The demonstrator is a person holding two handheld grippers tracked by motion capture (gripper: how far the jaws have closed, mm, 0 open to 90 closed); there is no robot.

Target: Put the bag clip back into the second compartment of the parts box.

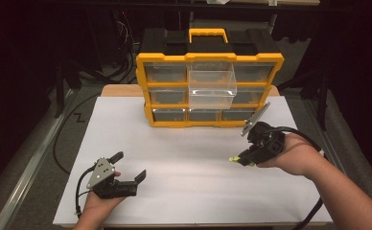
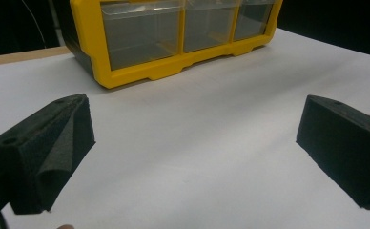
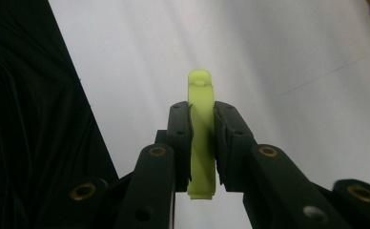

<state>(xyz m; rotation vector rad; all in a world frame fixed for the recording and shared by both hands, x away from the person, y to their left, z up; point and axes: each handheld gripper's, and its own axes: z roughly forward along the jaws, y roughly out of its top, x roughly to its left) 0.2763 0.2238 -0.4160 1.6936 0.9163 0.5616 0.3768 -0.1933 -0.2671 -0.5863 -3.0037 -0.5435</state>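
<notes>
In the high view we see the right gripper near the right edge of the white worktop, a lime-green tip showing at its jaws. The right gripper view resolves this into a flat, smooth lime-green plastic piece with a rounded end, clamped edge-on between the two black pads; we cannot make out what it is, and its lower end is cut off behind the jaws. The left gripper rests near the front left corner, its foam-textured jaws spread wide with nothing between them, as the left gripper view confirms. At the back edge stands a yellow organiser with clear drawers; we see the top middle drawer pulled out in the high view, whereas the left gripper view cuts the organiser off above its bottom row.
</notes>
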